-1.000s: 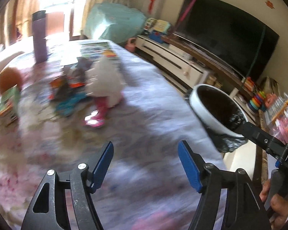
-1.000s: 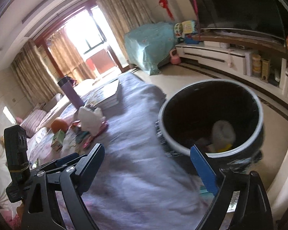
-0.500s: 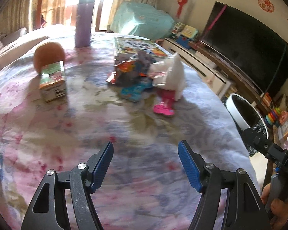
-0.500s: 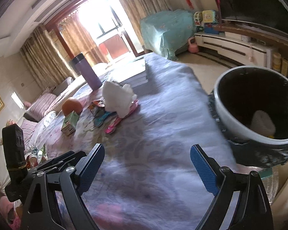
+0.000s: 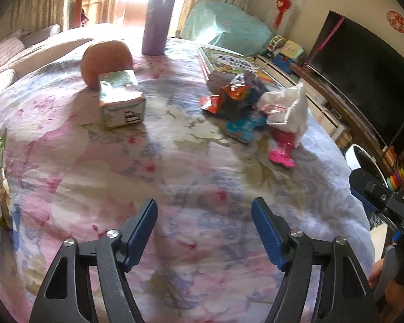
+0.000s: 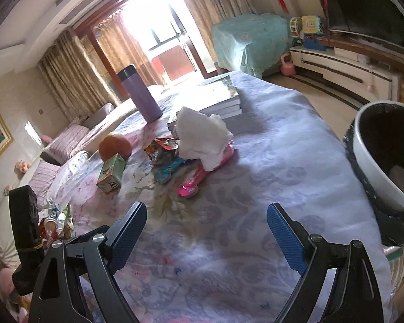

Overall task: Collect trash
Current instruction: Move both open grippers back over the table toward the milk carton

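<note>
Trash mostly uncollected
Both tools empty: left tool (image 5: 204, 228) opening, right tool (image 6: 206, 231) wide; wrappers (image 6: 164, 150) and tissue (image 6: 202, 134) remain on table (image 6: 269, 161); bin (image 6: 385, 156) holds little.

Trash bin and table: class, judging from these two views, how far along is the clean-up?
Done: the trash bin already holds one pale item. In hand: nothing; the left gripper, its jaws opening, and the open right gripper are both empty. Left: the crumpled tissue, snack wrappers, pink wrapper and juice carton lie on the table.
</note>
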`<action>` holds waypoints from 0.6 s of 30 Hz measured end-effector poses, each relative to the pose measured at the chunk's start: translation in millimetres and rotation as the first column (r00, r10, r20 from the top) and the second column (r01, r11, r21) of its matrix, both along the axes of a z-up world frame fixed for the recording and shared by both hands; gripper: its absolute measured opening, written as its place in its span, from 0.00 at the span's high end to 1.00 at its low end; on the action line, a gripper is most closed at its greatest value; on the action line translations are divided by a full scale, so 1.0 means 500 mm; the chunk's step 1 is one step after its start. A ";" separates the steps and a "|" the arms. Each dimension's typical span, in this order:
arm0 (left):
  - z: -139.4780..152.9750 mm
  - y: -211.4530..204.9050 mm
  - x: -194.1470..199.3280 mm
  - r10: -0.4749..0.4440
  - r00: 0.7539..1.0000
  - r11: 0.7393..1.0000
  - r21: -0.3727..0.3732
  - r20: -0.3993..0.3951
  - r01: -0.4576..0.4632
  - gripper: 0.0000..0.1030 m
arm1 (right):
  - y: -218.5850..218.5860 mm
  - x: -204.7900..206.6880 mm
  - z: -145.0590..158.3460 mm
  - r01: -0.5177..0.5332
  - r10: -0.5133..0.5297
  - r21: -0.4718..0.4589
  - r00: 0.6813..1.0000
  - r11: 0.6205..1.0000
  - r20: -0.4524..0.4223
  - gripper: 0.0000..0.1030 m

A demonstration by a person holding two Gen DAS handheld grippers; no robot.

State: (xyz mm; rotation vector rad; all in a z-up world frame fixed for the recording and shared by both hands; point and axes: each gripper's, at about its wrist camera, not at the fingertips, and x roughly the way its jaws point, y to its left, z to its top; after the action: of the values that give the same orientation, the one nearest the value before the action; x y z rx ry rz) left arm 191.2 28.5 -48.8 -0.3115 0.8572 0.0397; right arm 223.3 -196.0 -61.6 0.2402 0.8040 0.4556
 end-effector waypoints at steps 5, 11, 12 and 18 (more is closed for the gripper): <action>-0.006 0.027 0.015 0.029 1.000 1.000 0.007 -0.007 -0.029 0.27 | 0.019 0.019 -0.013 -0.002 0.002 -0.014 1.000 1.000 -0.010 0.11; -0.007 0.060 0.040 0.079 0.997 0.997 0.021 -0.015 -0.079 0.27 | 0.042 0.045 -0.023 -0.010 0.009 -0.042 1.000 0.999 -0.013 0.11; -0.006 0.066 0.045 0.087 0.996 0.996 0.024 -0.016 -0.087 0.27 | 0.042 0.045 -0.023 -0.010 0.009 -0.042 1.000 0.999 -0.013 0.11; 0.007 0.098 0.082 0.124 0.992 0.991 0.052 0.002 -0.124 0.22 | 0.052 0.081 -0.019 -0.011 0.011 -0.017 1.000 1.000 -0.007 0.11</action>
State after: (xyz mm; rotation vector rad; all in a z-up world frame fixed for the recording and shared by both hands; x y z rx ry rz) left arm 232.1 77.3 -45.2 -0.3160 0.8358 0.1778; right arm 263.7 -170.0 -71.3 0.2218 0.8162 0.4586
